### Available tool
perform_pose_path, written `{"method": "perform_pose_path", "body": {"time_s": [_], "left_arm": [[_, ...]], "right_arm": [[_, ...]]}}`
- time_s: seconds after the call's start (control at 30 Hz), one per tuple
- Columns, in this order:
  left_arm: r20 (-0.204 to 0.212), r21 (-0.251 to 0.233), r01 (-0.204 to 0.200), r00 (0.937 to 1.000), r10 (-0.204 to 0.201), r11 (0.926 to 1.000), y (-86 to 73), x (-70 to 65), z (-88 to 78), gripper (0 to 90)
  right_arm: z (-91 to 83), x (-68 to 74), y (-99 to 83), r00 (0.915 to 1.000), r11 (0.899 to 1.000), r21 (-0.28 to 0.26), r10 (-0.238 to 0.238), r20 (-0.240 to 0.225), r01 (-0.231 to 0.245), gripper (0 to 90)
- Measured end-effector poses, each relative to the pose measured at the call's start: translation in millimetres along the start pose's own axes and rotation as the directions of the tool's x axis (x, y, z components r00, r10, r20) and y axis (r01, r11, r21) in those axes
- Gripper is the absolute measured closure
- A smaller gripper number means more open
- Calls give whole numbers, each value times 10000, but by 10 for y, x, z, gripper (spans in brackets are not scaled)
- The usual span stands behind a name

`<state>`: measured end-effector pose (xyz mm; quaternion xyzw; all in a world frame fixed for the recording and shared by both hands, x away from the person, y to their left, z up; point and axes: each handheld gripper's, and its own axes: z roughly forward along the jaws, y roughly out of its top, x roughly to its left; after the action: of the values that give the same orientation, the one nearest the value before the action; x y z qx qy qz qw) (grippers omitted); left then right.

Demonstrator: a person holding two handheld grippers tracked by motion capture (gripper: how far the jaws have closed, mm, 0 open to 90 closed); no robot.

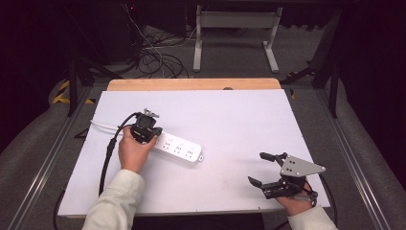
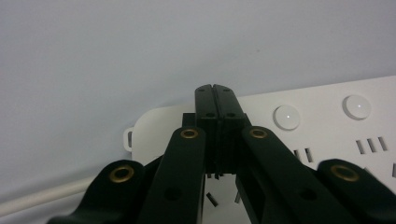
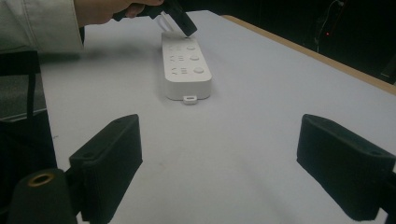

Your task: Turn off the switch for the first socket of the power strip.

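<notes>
Since the power strip (image 1: 178, 148) looks rigid, light and slick, grab its long sides; left gripper (image 2: 215, 93) is clamped empty, right gripper (image 3: 219, 154) gapes wide.

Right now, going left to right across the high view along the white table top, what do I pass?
Black cable → left gripper, shut, over the strip's near end → white power strip → bare white table top → right gripper, jaws open.
</notes>
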<state>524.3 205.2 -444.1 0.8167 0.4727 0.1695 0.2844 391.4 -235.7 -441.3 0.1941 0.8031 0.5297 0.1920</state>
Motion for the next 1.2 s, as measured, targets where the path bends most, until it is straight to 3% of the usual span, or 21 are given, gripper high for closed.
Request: {"method": "perform_pose_path", "body": {"time_s": [0.5,1.2], "left_arm": [[-165,39,-304,9994,305,9995,-21,-28,24,900],[-256,-52,-343,9991,342,9994,-40,-46,36,900]], "right_arm": [[1,4,1,10000,10000,33,-10,2,10,141],[6,8,1,10000,10000,67,-28,-26,28,141]]}}
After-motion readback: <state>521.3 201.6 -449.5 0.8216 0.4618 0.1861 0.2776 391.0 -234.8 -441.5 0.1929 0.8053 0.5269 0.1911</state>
